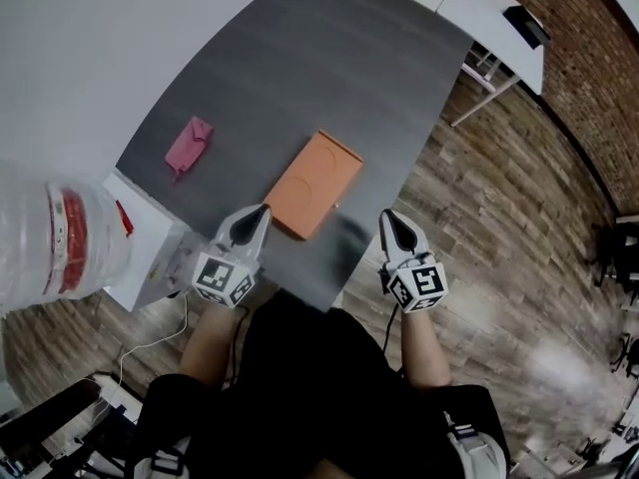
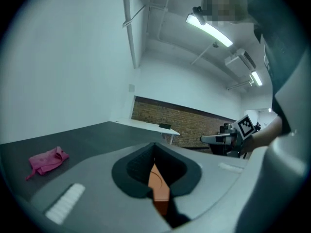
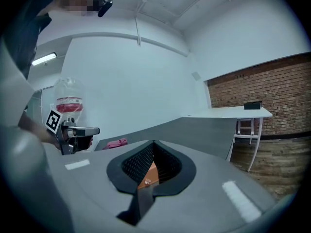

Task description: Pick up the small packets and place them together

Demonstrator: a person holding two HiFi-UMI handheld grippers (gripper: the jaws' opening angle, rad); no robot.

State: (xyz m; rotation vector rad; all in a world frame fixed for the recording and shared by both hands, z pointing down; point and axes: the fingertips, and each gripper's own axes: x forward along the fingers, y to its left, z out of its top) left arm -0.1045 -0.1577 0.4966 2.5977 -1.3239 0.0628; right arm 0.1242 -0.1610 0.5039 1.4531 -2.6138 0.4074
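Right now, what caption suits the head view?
Left hand-held gripper and right hand-held gripper, both shut, near an orange packet and a pink packet on the grey table.

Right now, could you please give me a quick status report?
Left gripper, right gripper shut, empty. Pink packet, orange pack lie apart on table. Nothing in the way.

no readable text, red label (image 1: pixel 72 242) on water jug (image 1: pixel 28 267) illegible

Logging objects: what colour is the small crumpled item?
The crumpled item is pink, clearest in head view.
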